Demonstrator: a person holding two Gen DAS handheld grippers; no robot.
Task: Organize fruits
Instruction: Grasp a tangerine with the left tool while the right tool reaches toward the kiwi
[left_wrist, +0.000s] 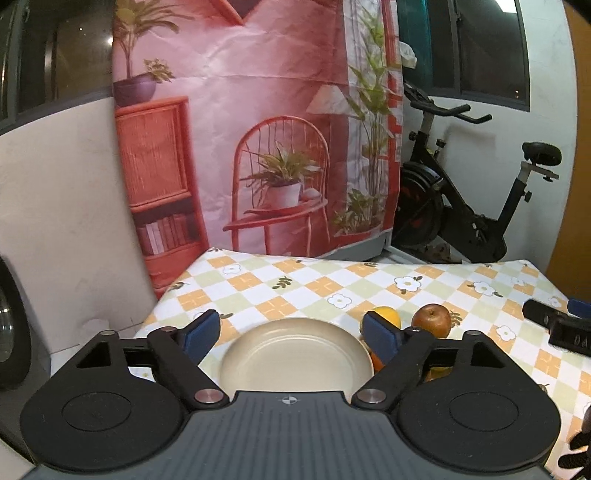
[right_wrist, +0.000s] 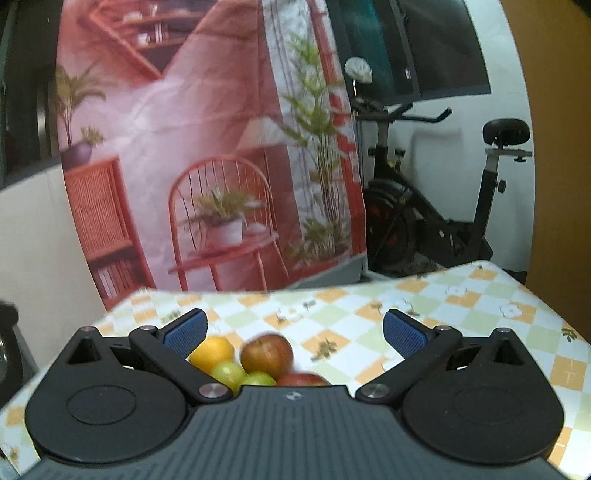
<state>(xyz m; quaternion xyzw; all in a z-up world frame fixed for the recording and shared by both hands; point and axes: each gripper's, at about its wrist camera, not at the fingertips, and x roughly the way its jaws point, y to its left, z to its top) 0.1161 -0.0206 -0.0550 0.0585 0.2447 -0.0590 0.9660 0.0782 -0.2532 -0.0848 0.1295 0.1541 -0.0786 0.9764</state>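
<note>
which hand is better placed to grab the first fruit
Right, probably. The right gripper has open fingers above the fruit pile, red apple just ahead. The left gripper frames the empty plate, fruit off to its side.

From my remote seat I see the surface (left_wrist: 369, 284) dressed in a checked cloth of orange, pale green and white squares with small flower prints. Behind it hangs a printed backdrop (left_wrist: 258, 129) showing a pink room, a red wire chair holding a potted plant, a rattan cabinet with books below, and tall leafy stems. To its right an exercise bike (left_wrist: 461, 206) stands against a white wall, black frame, saddle raised, handlebars pointing right. Above the bike I make out a dark window (left_wrist: 480, 48). An orange-brown panel (right_wrist: 554, 147) fills the far right edge.
</note>
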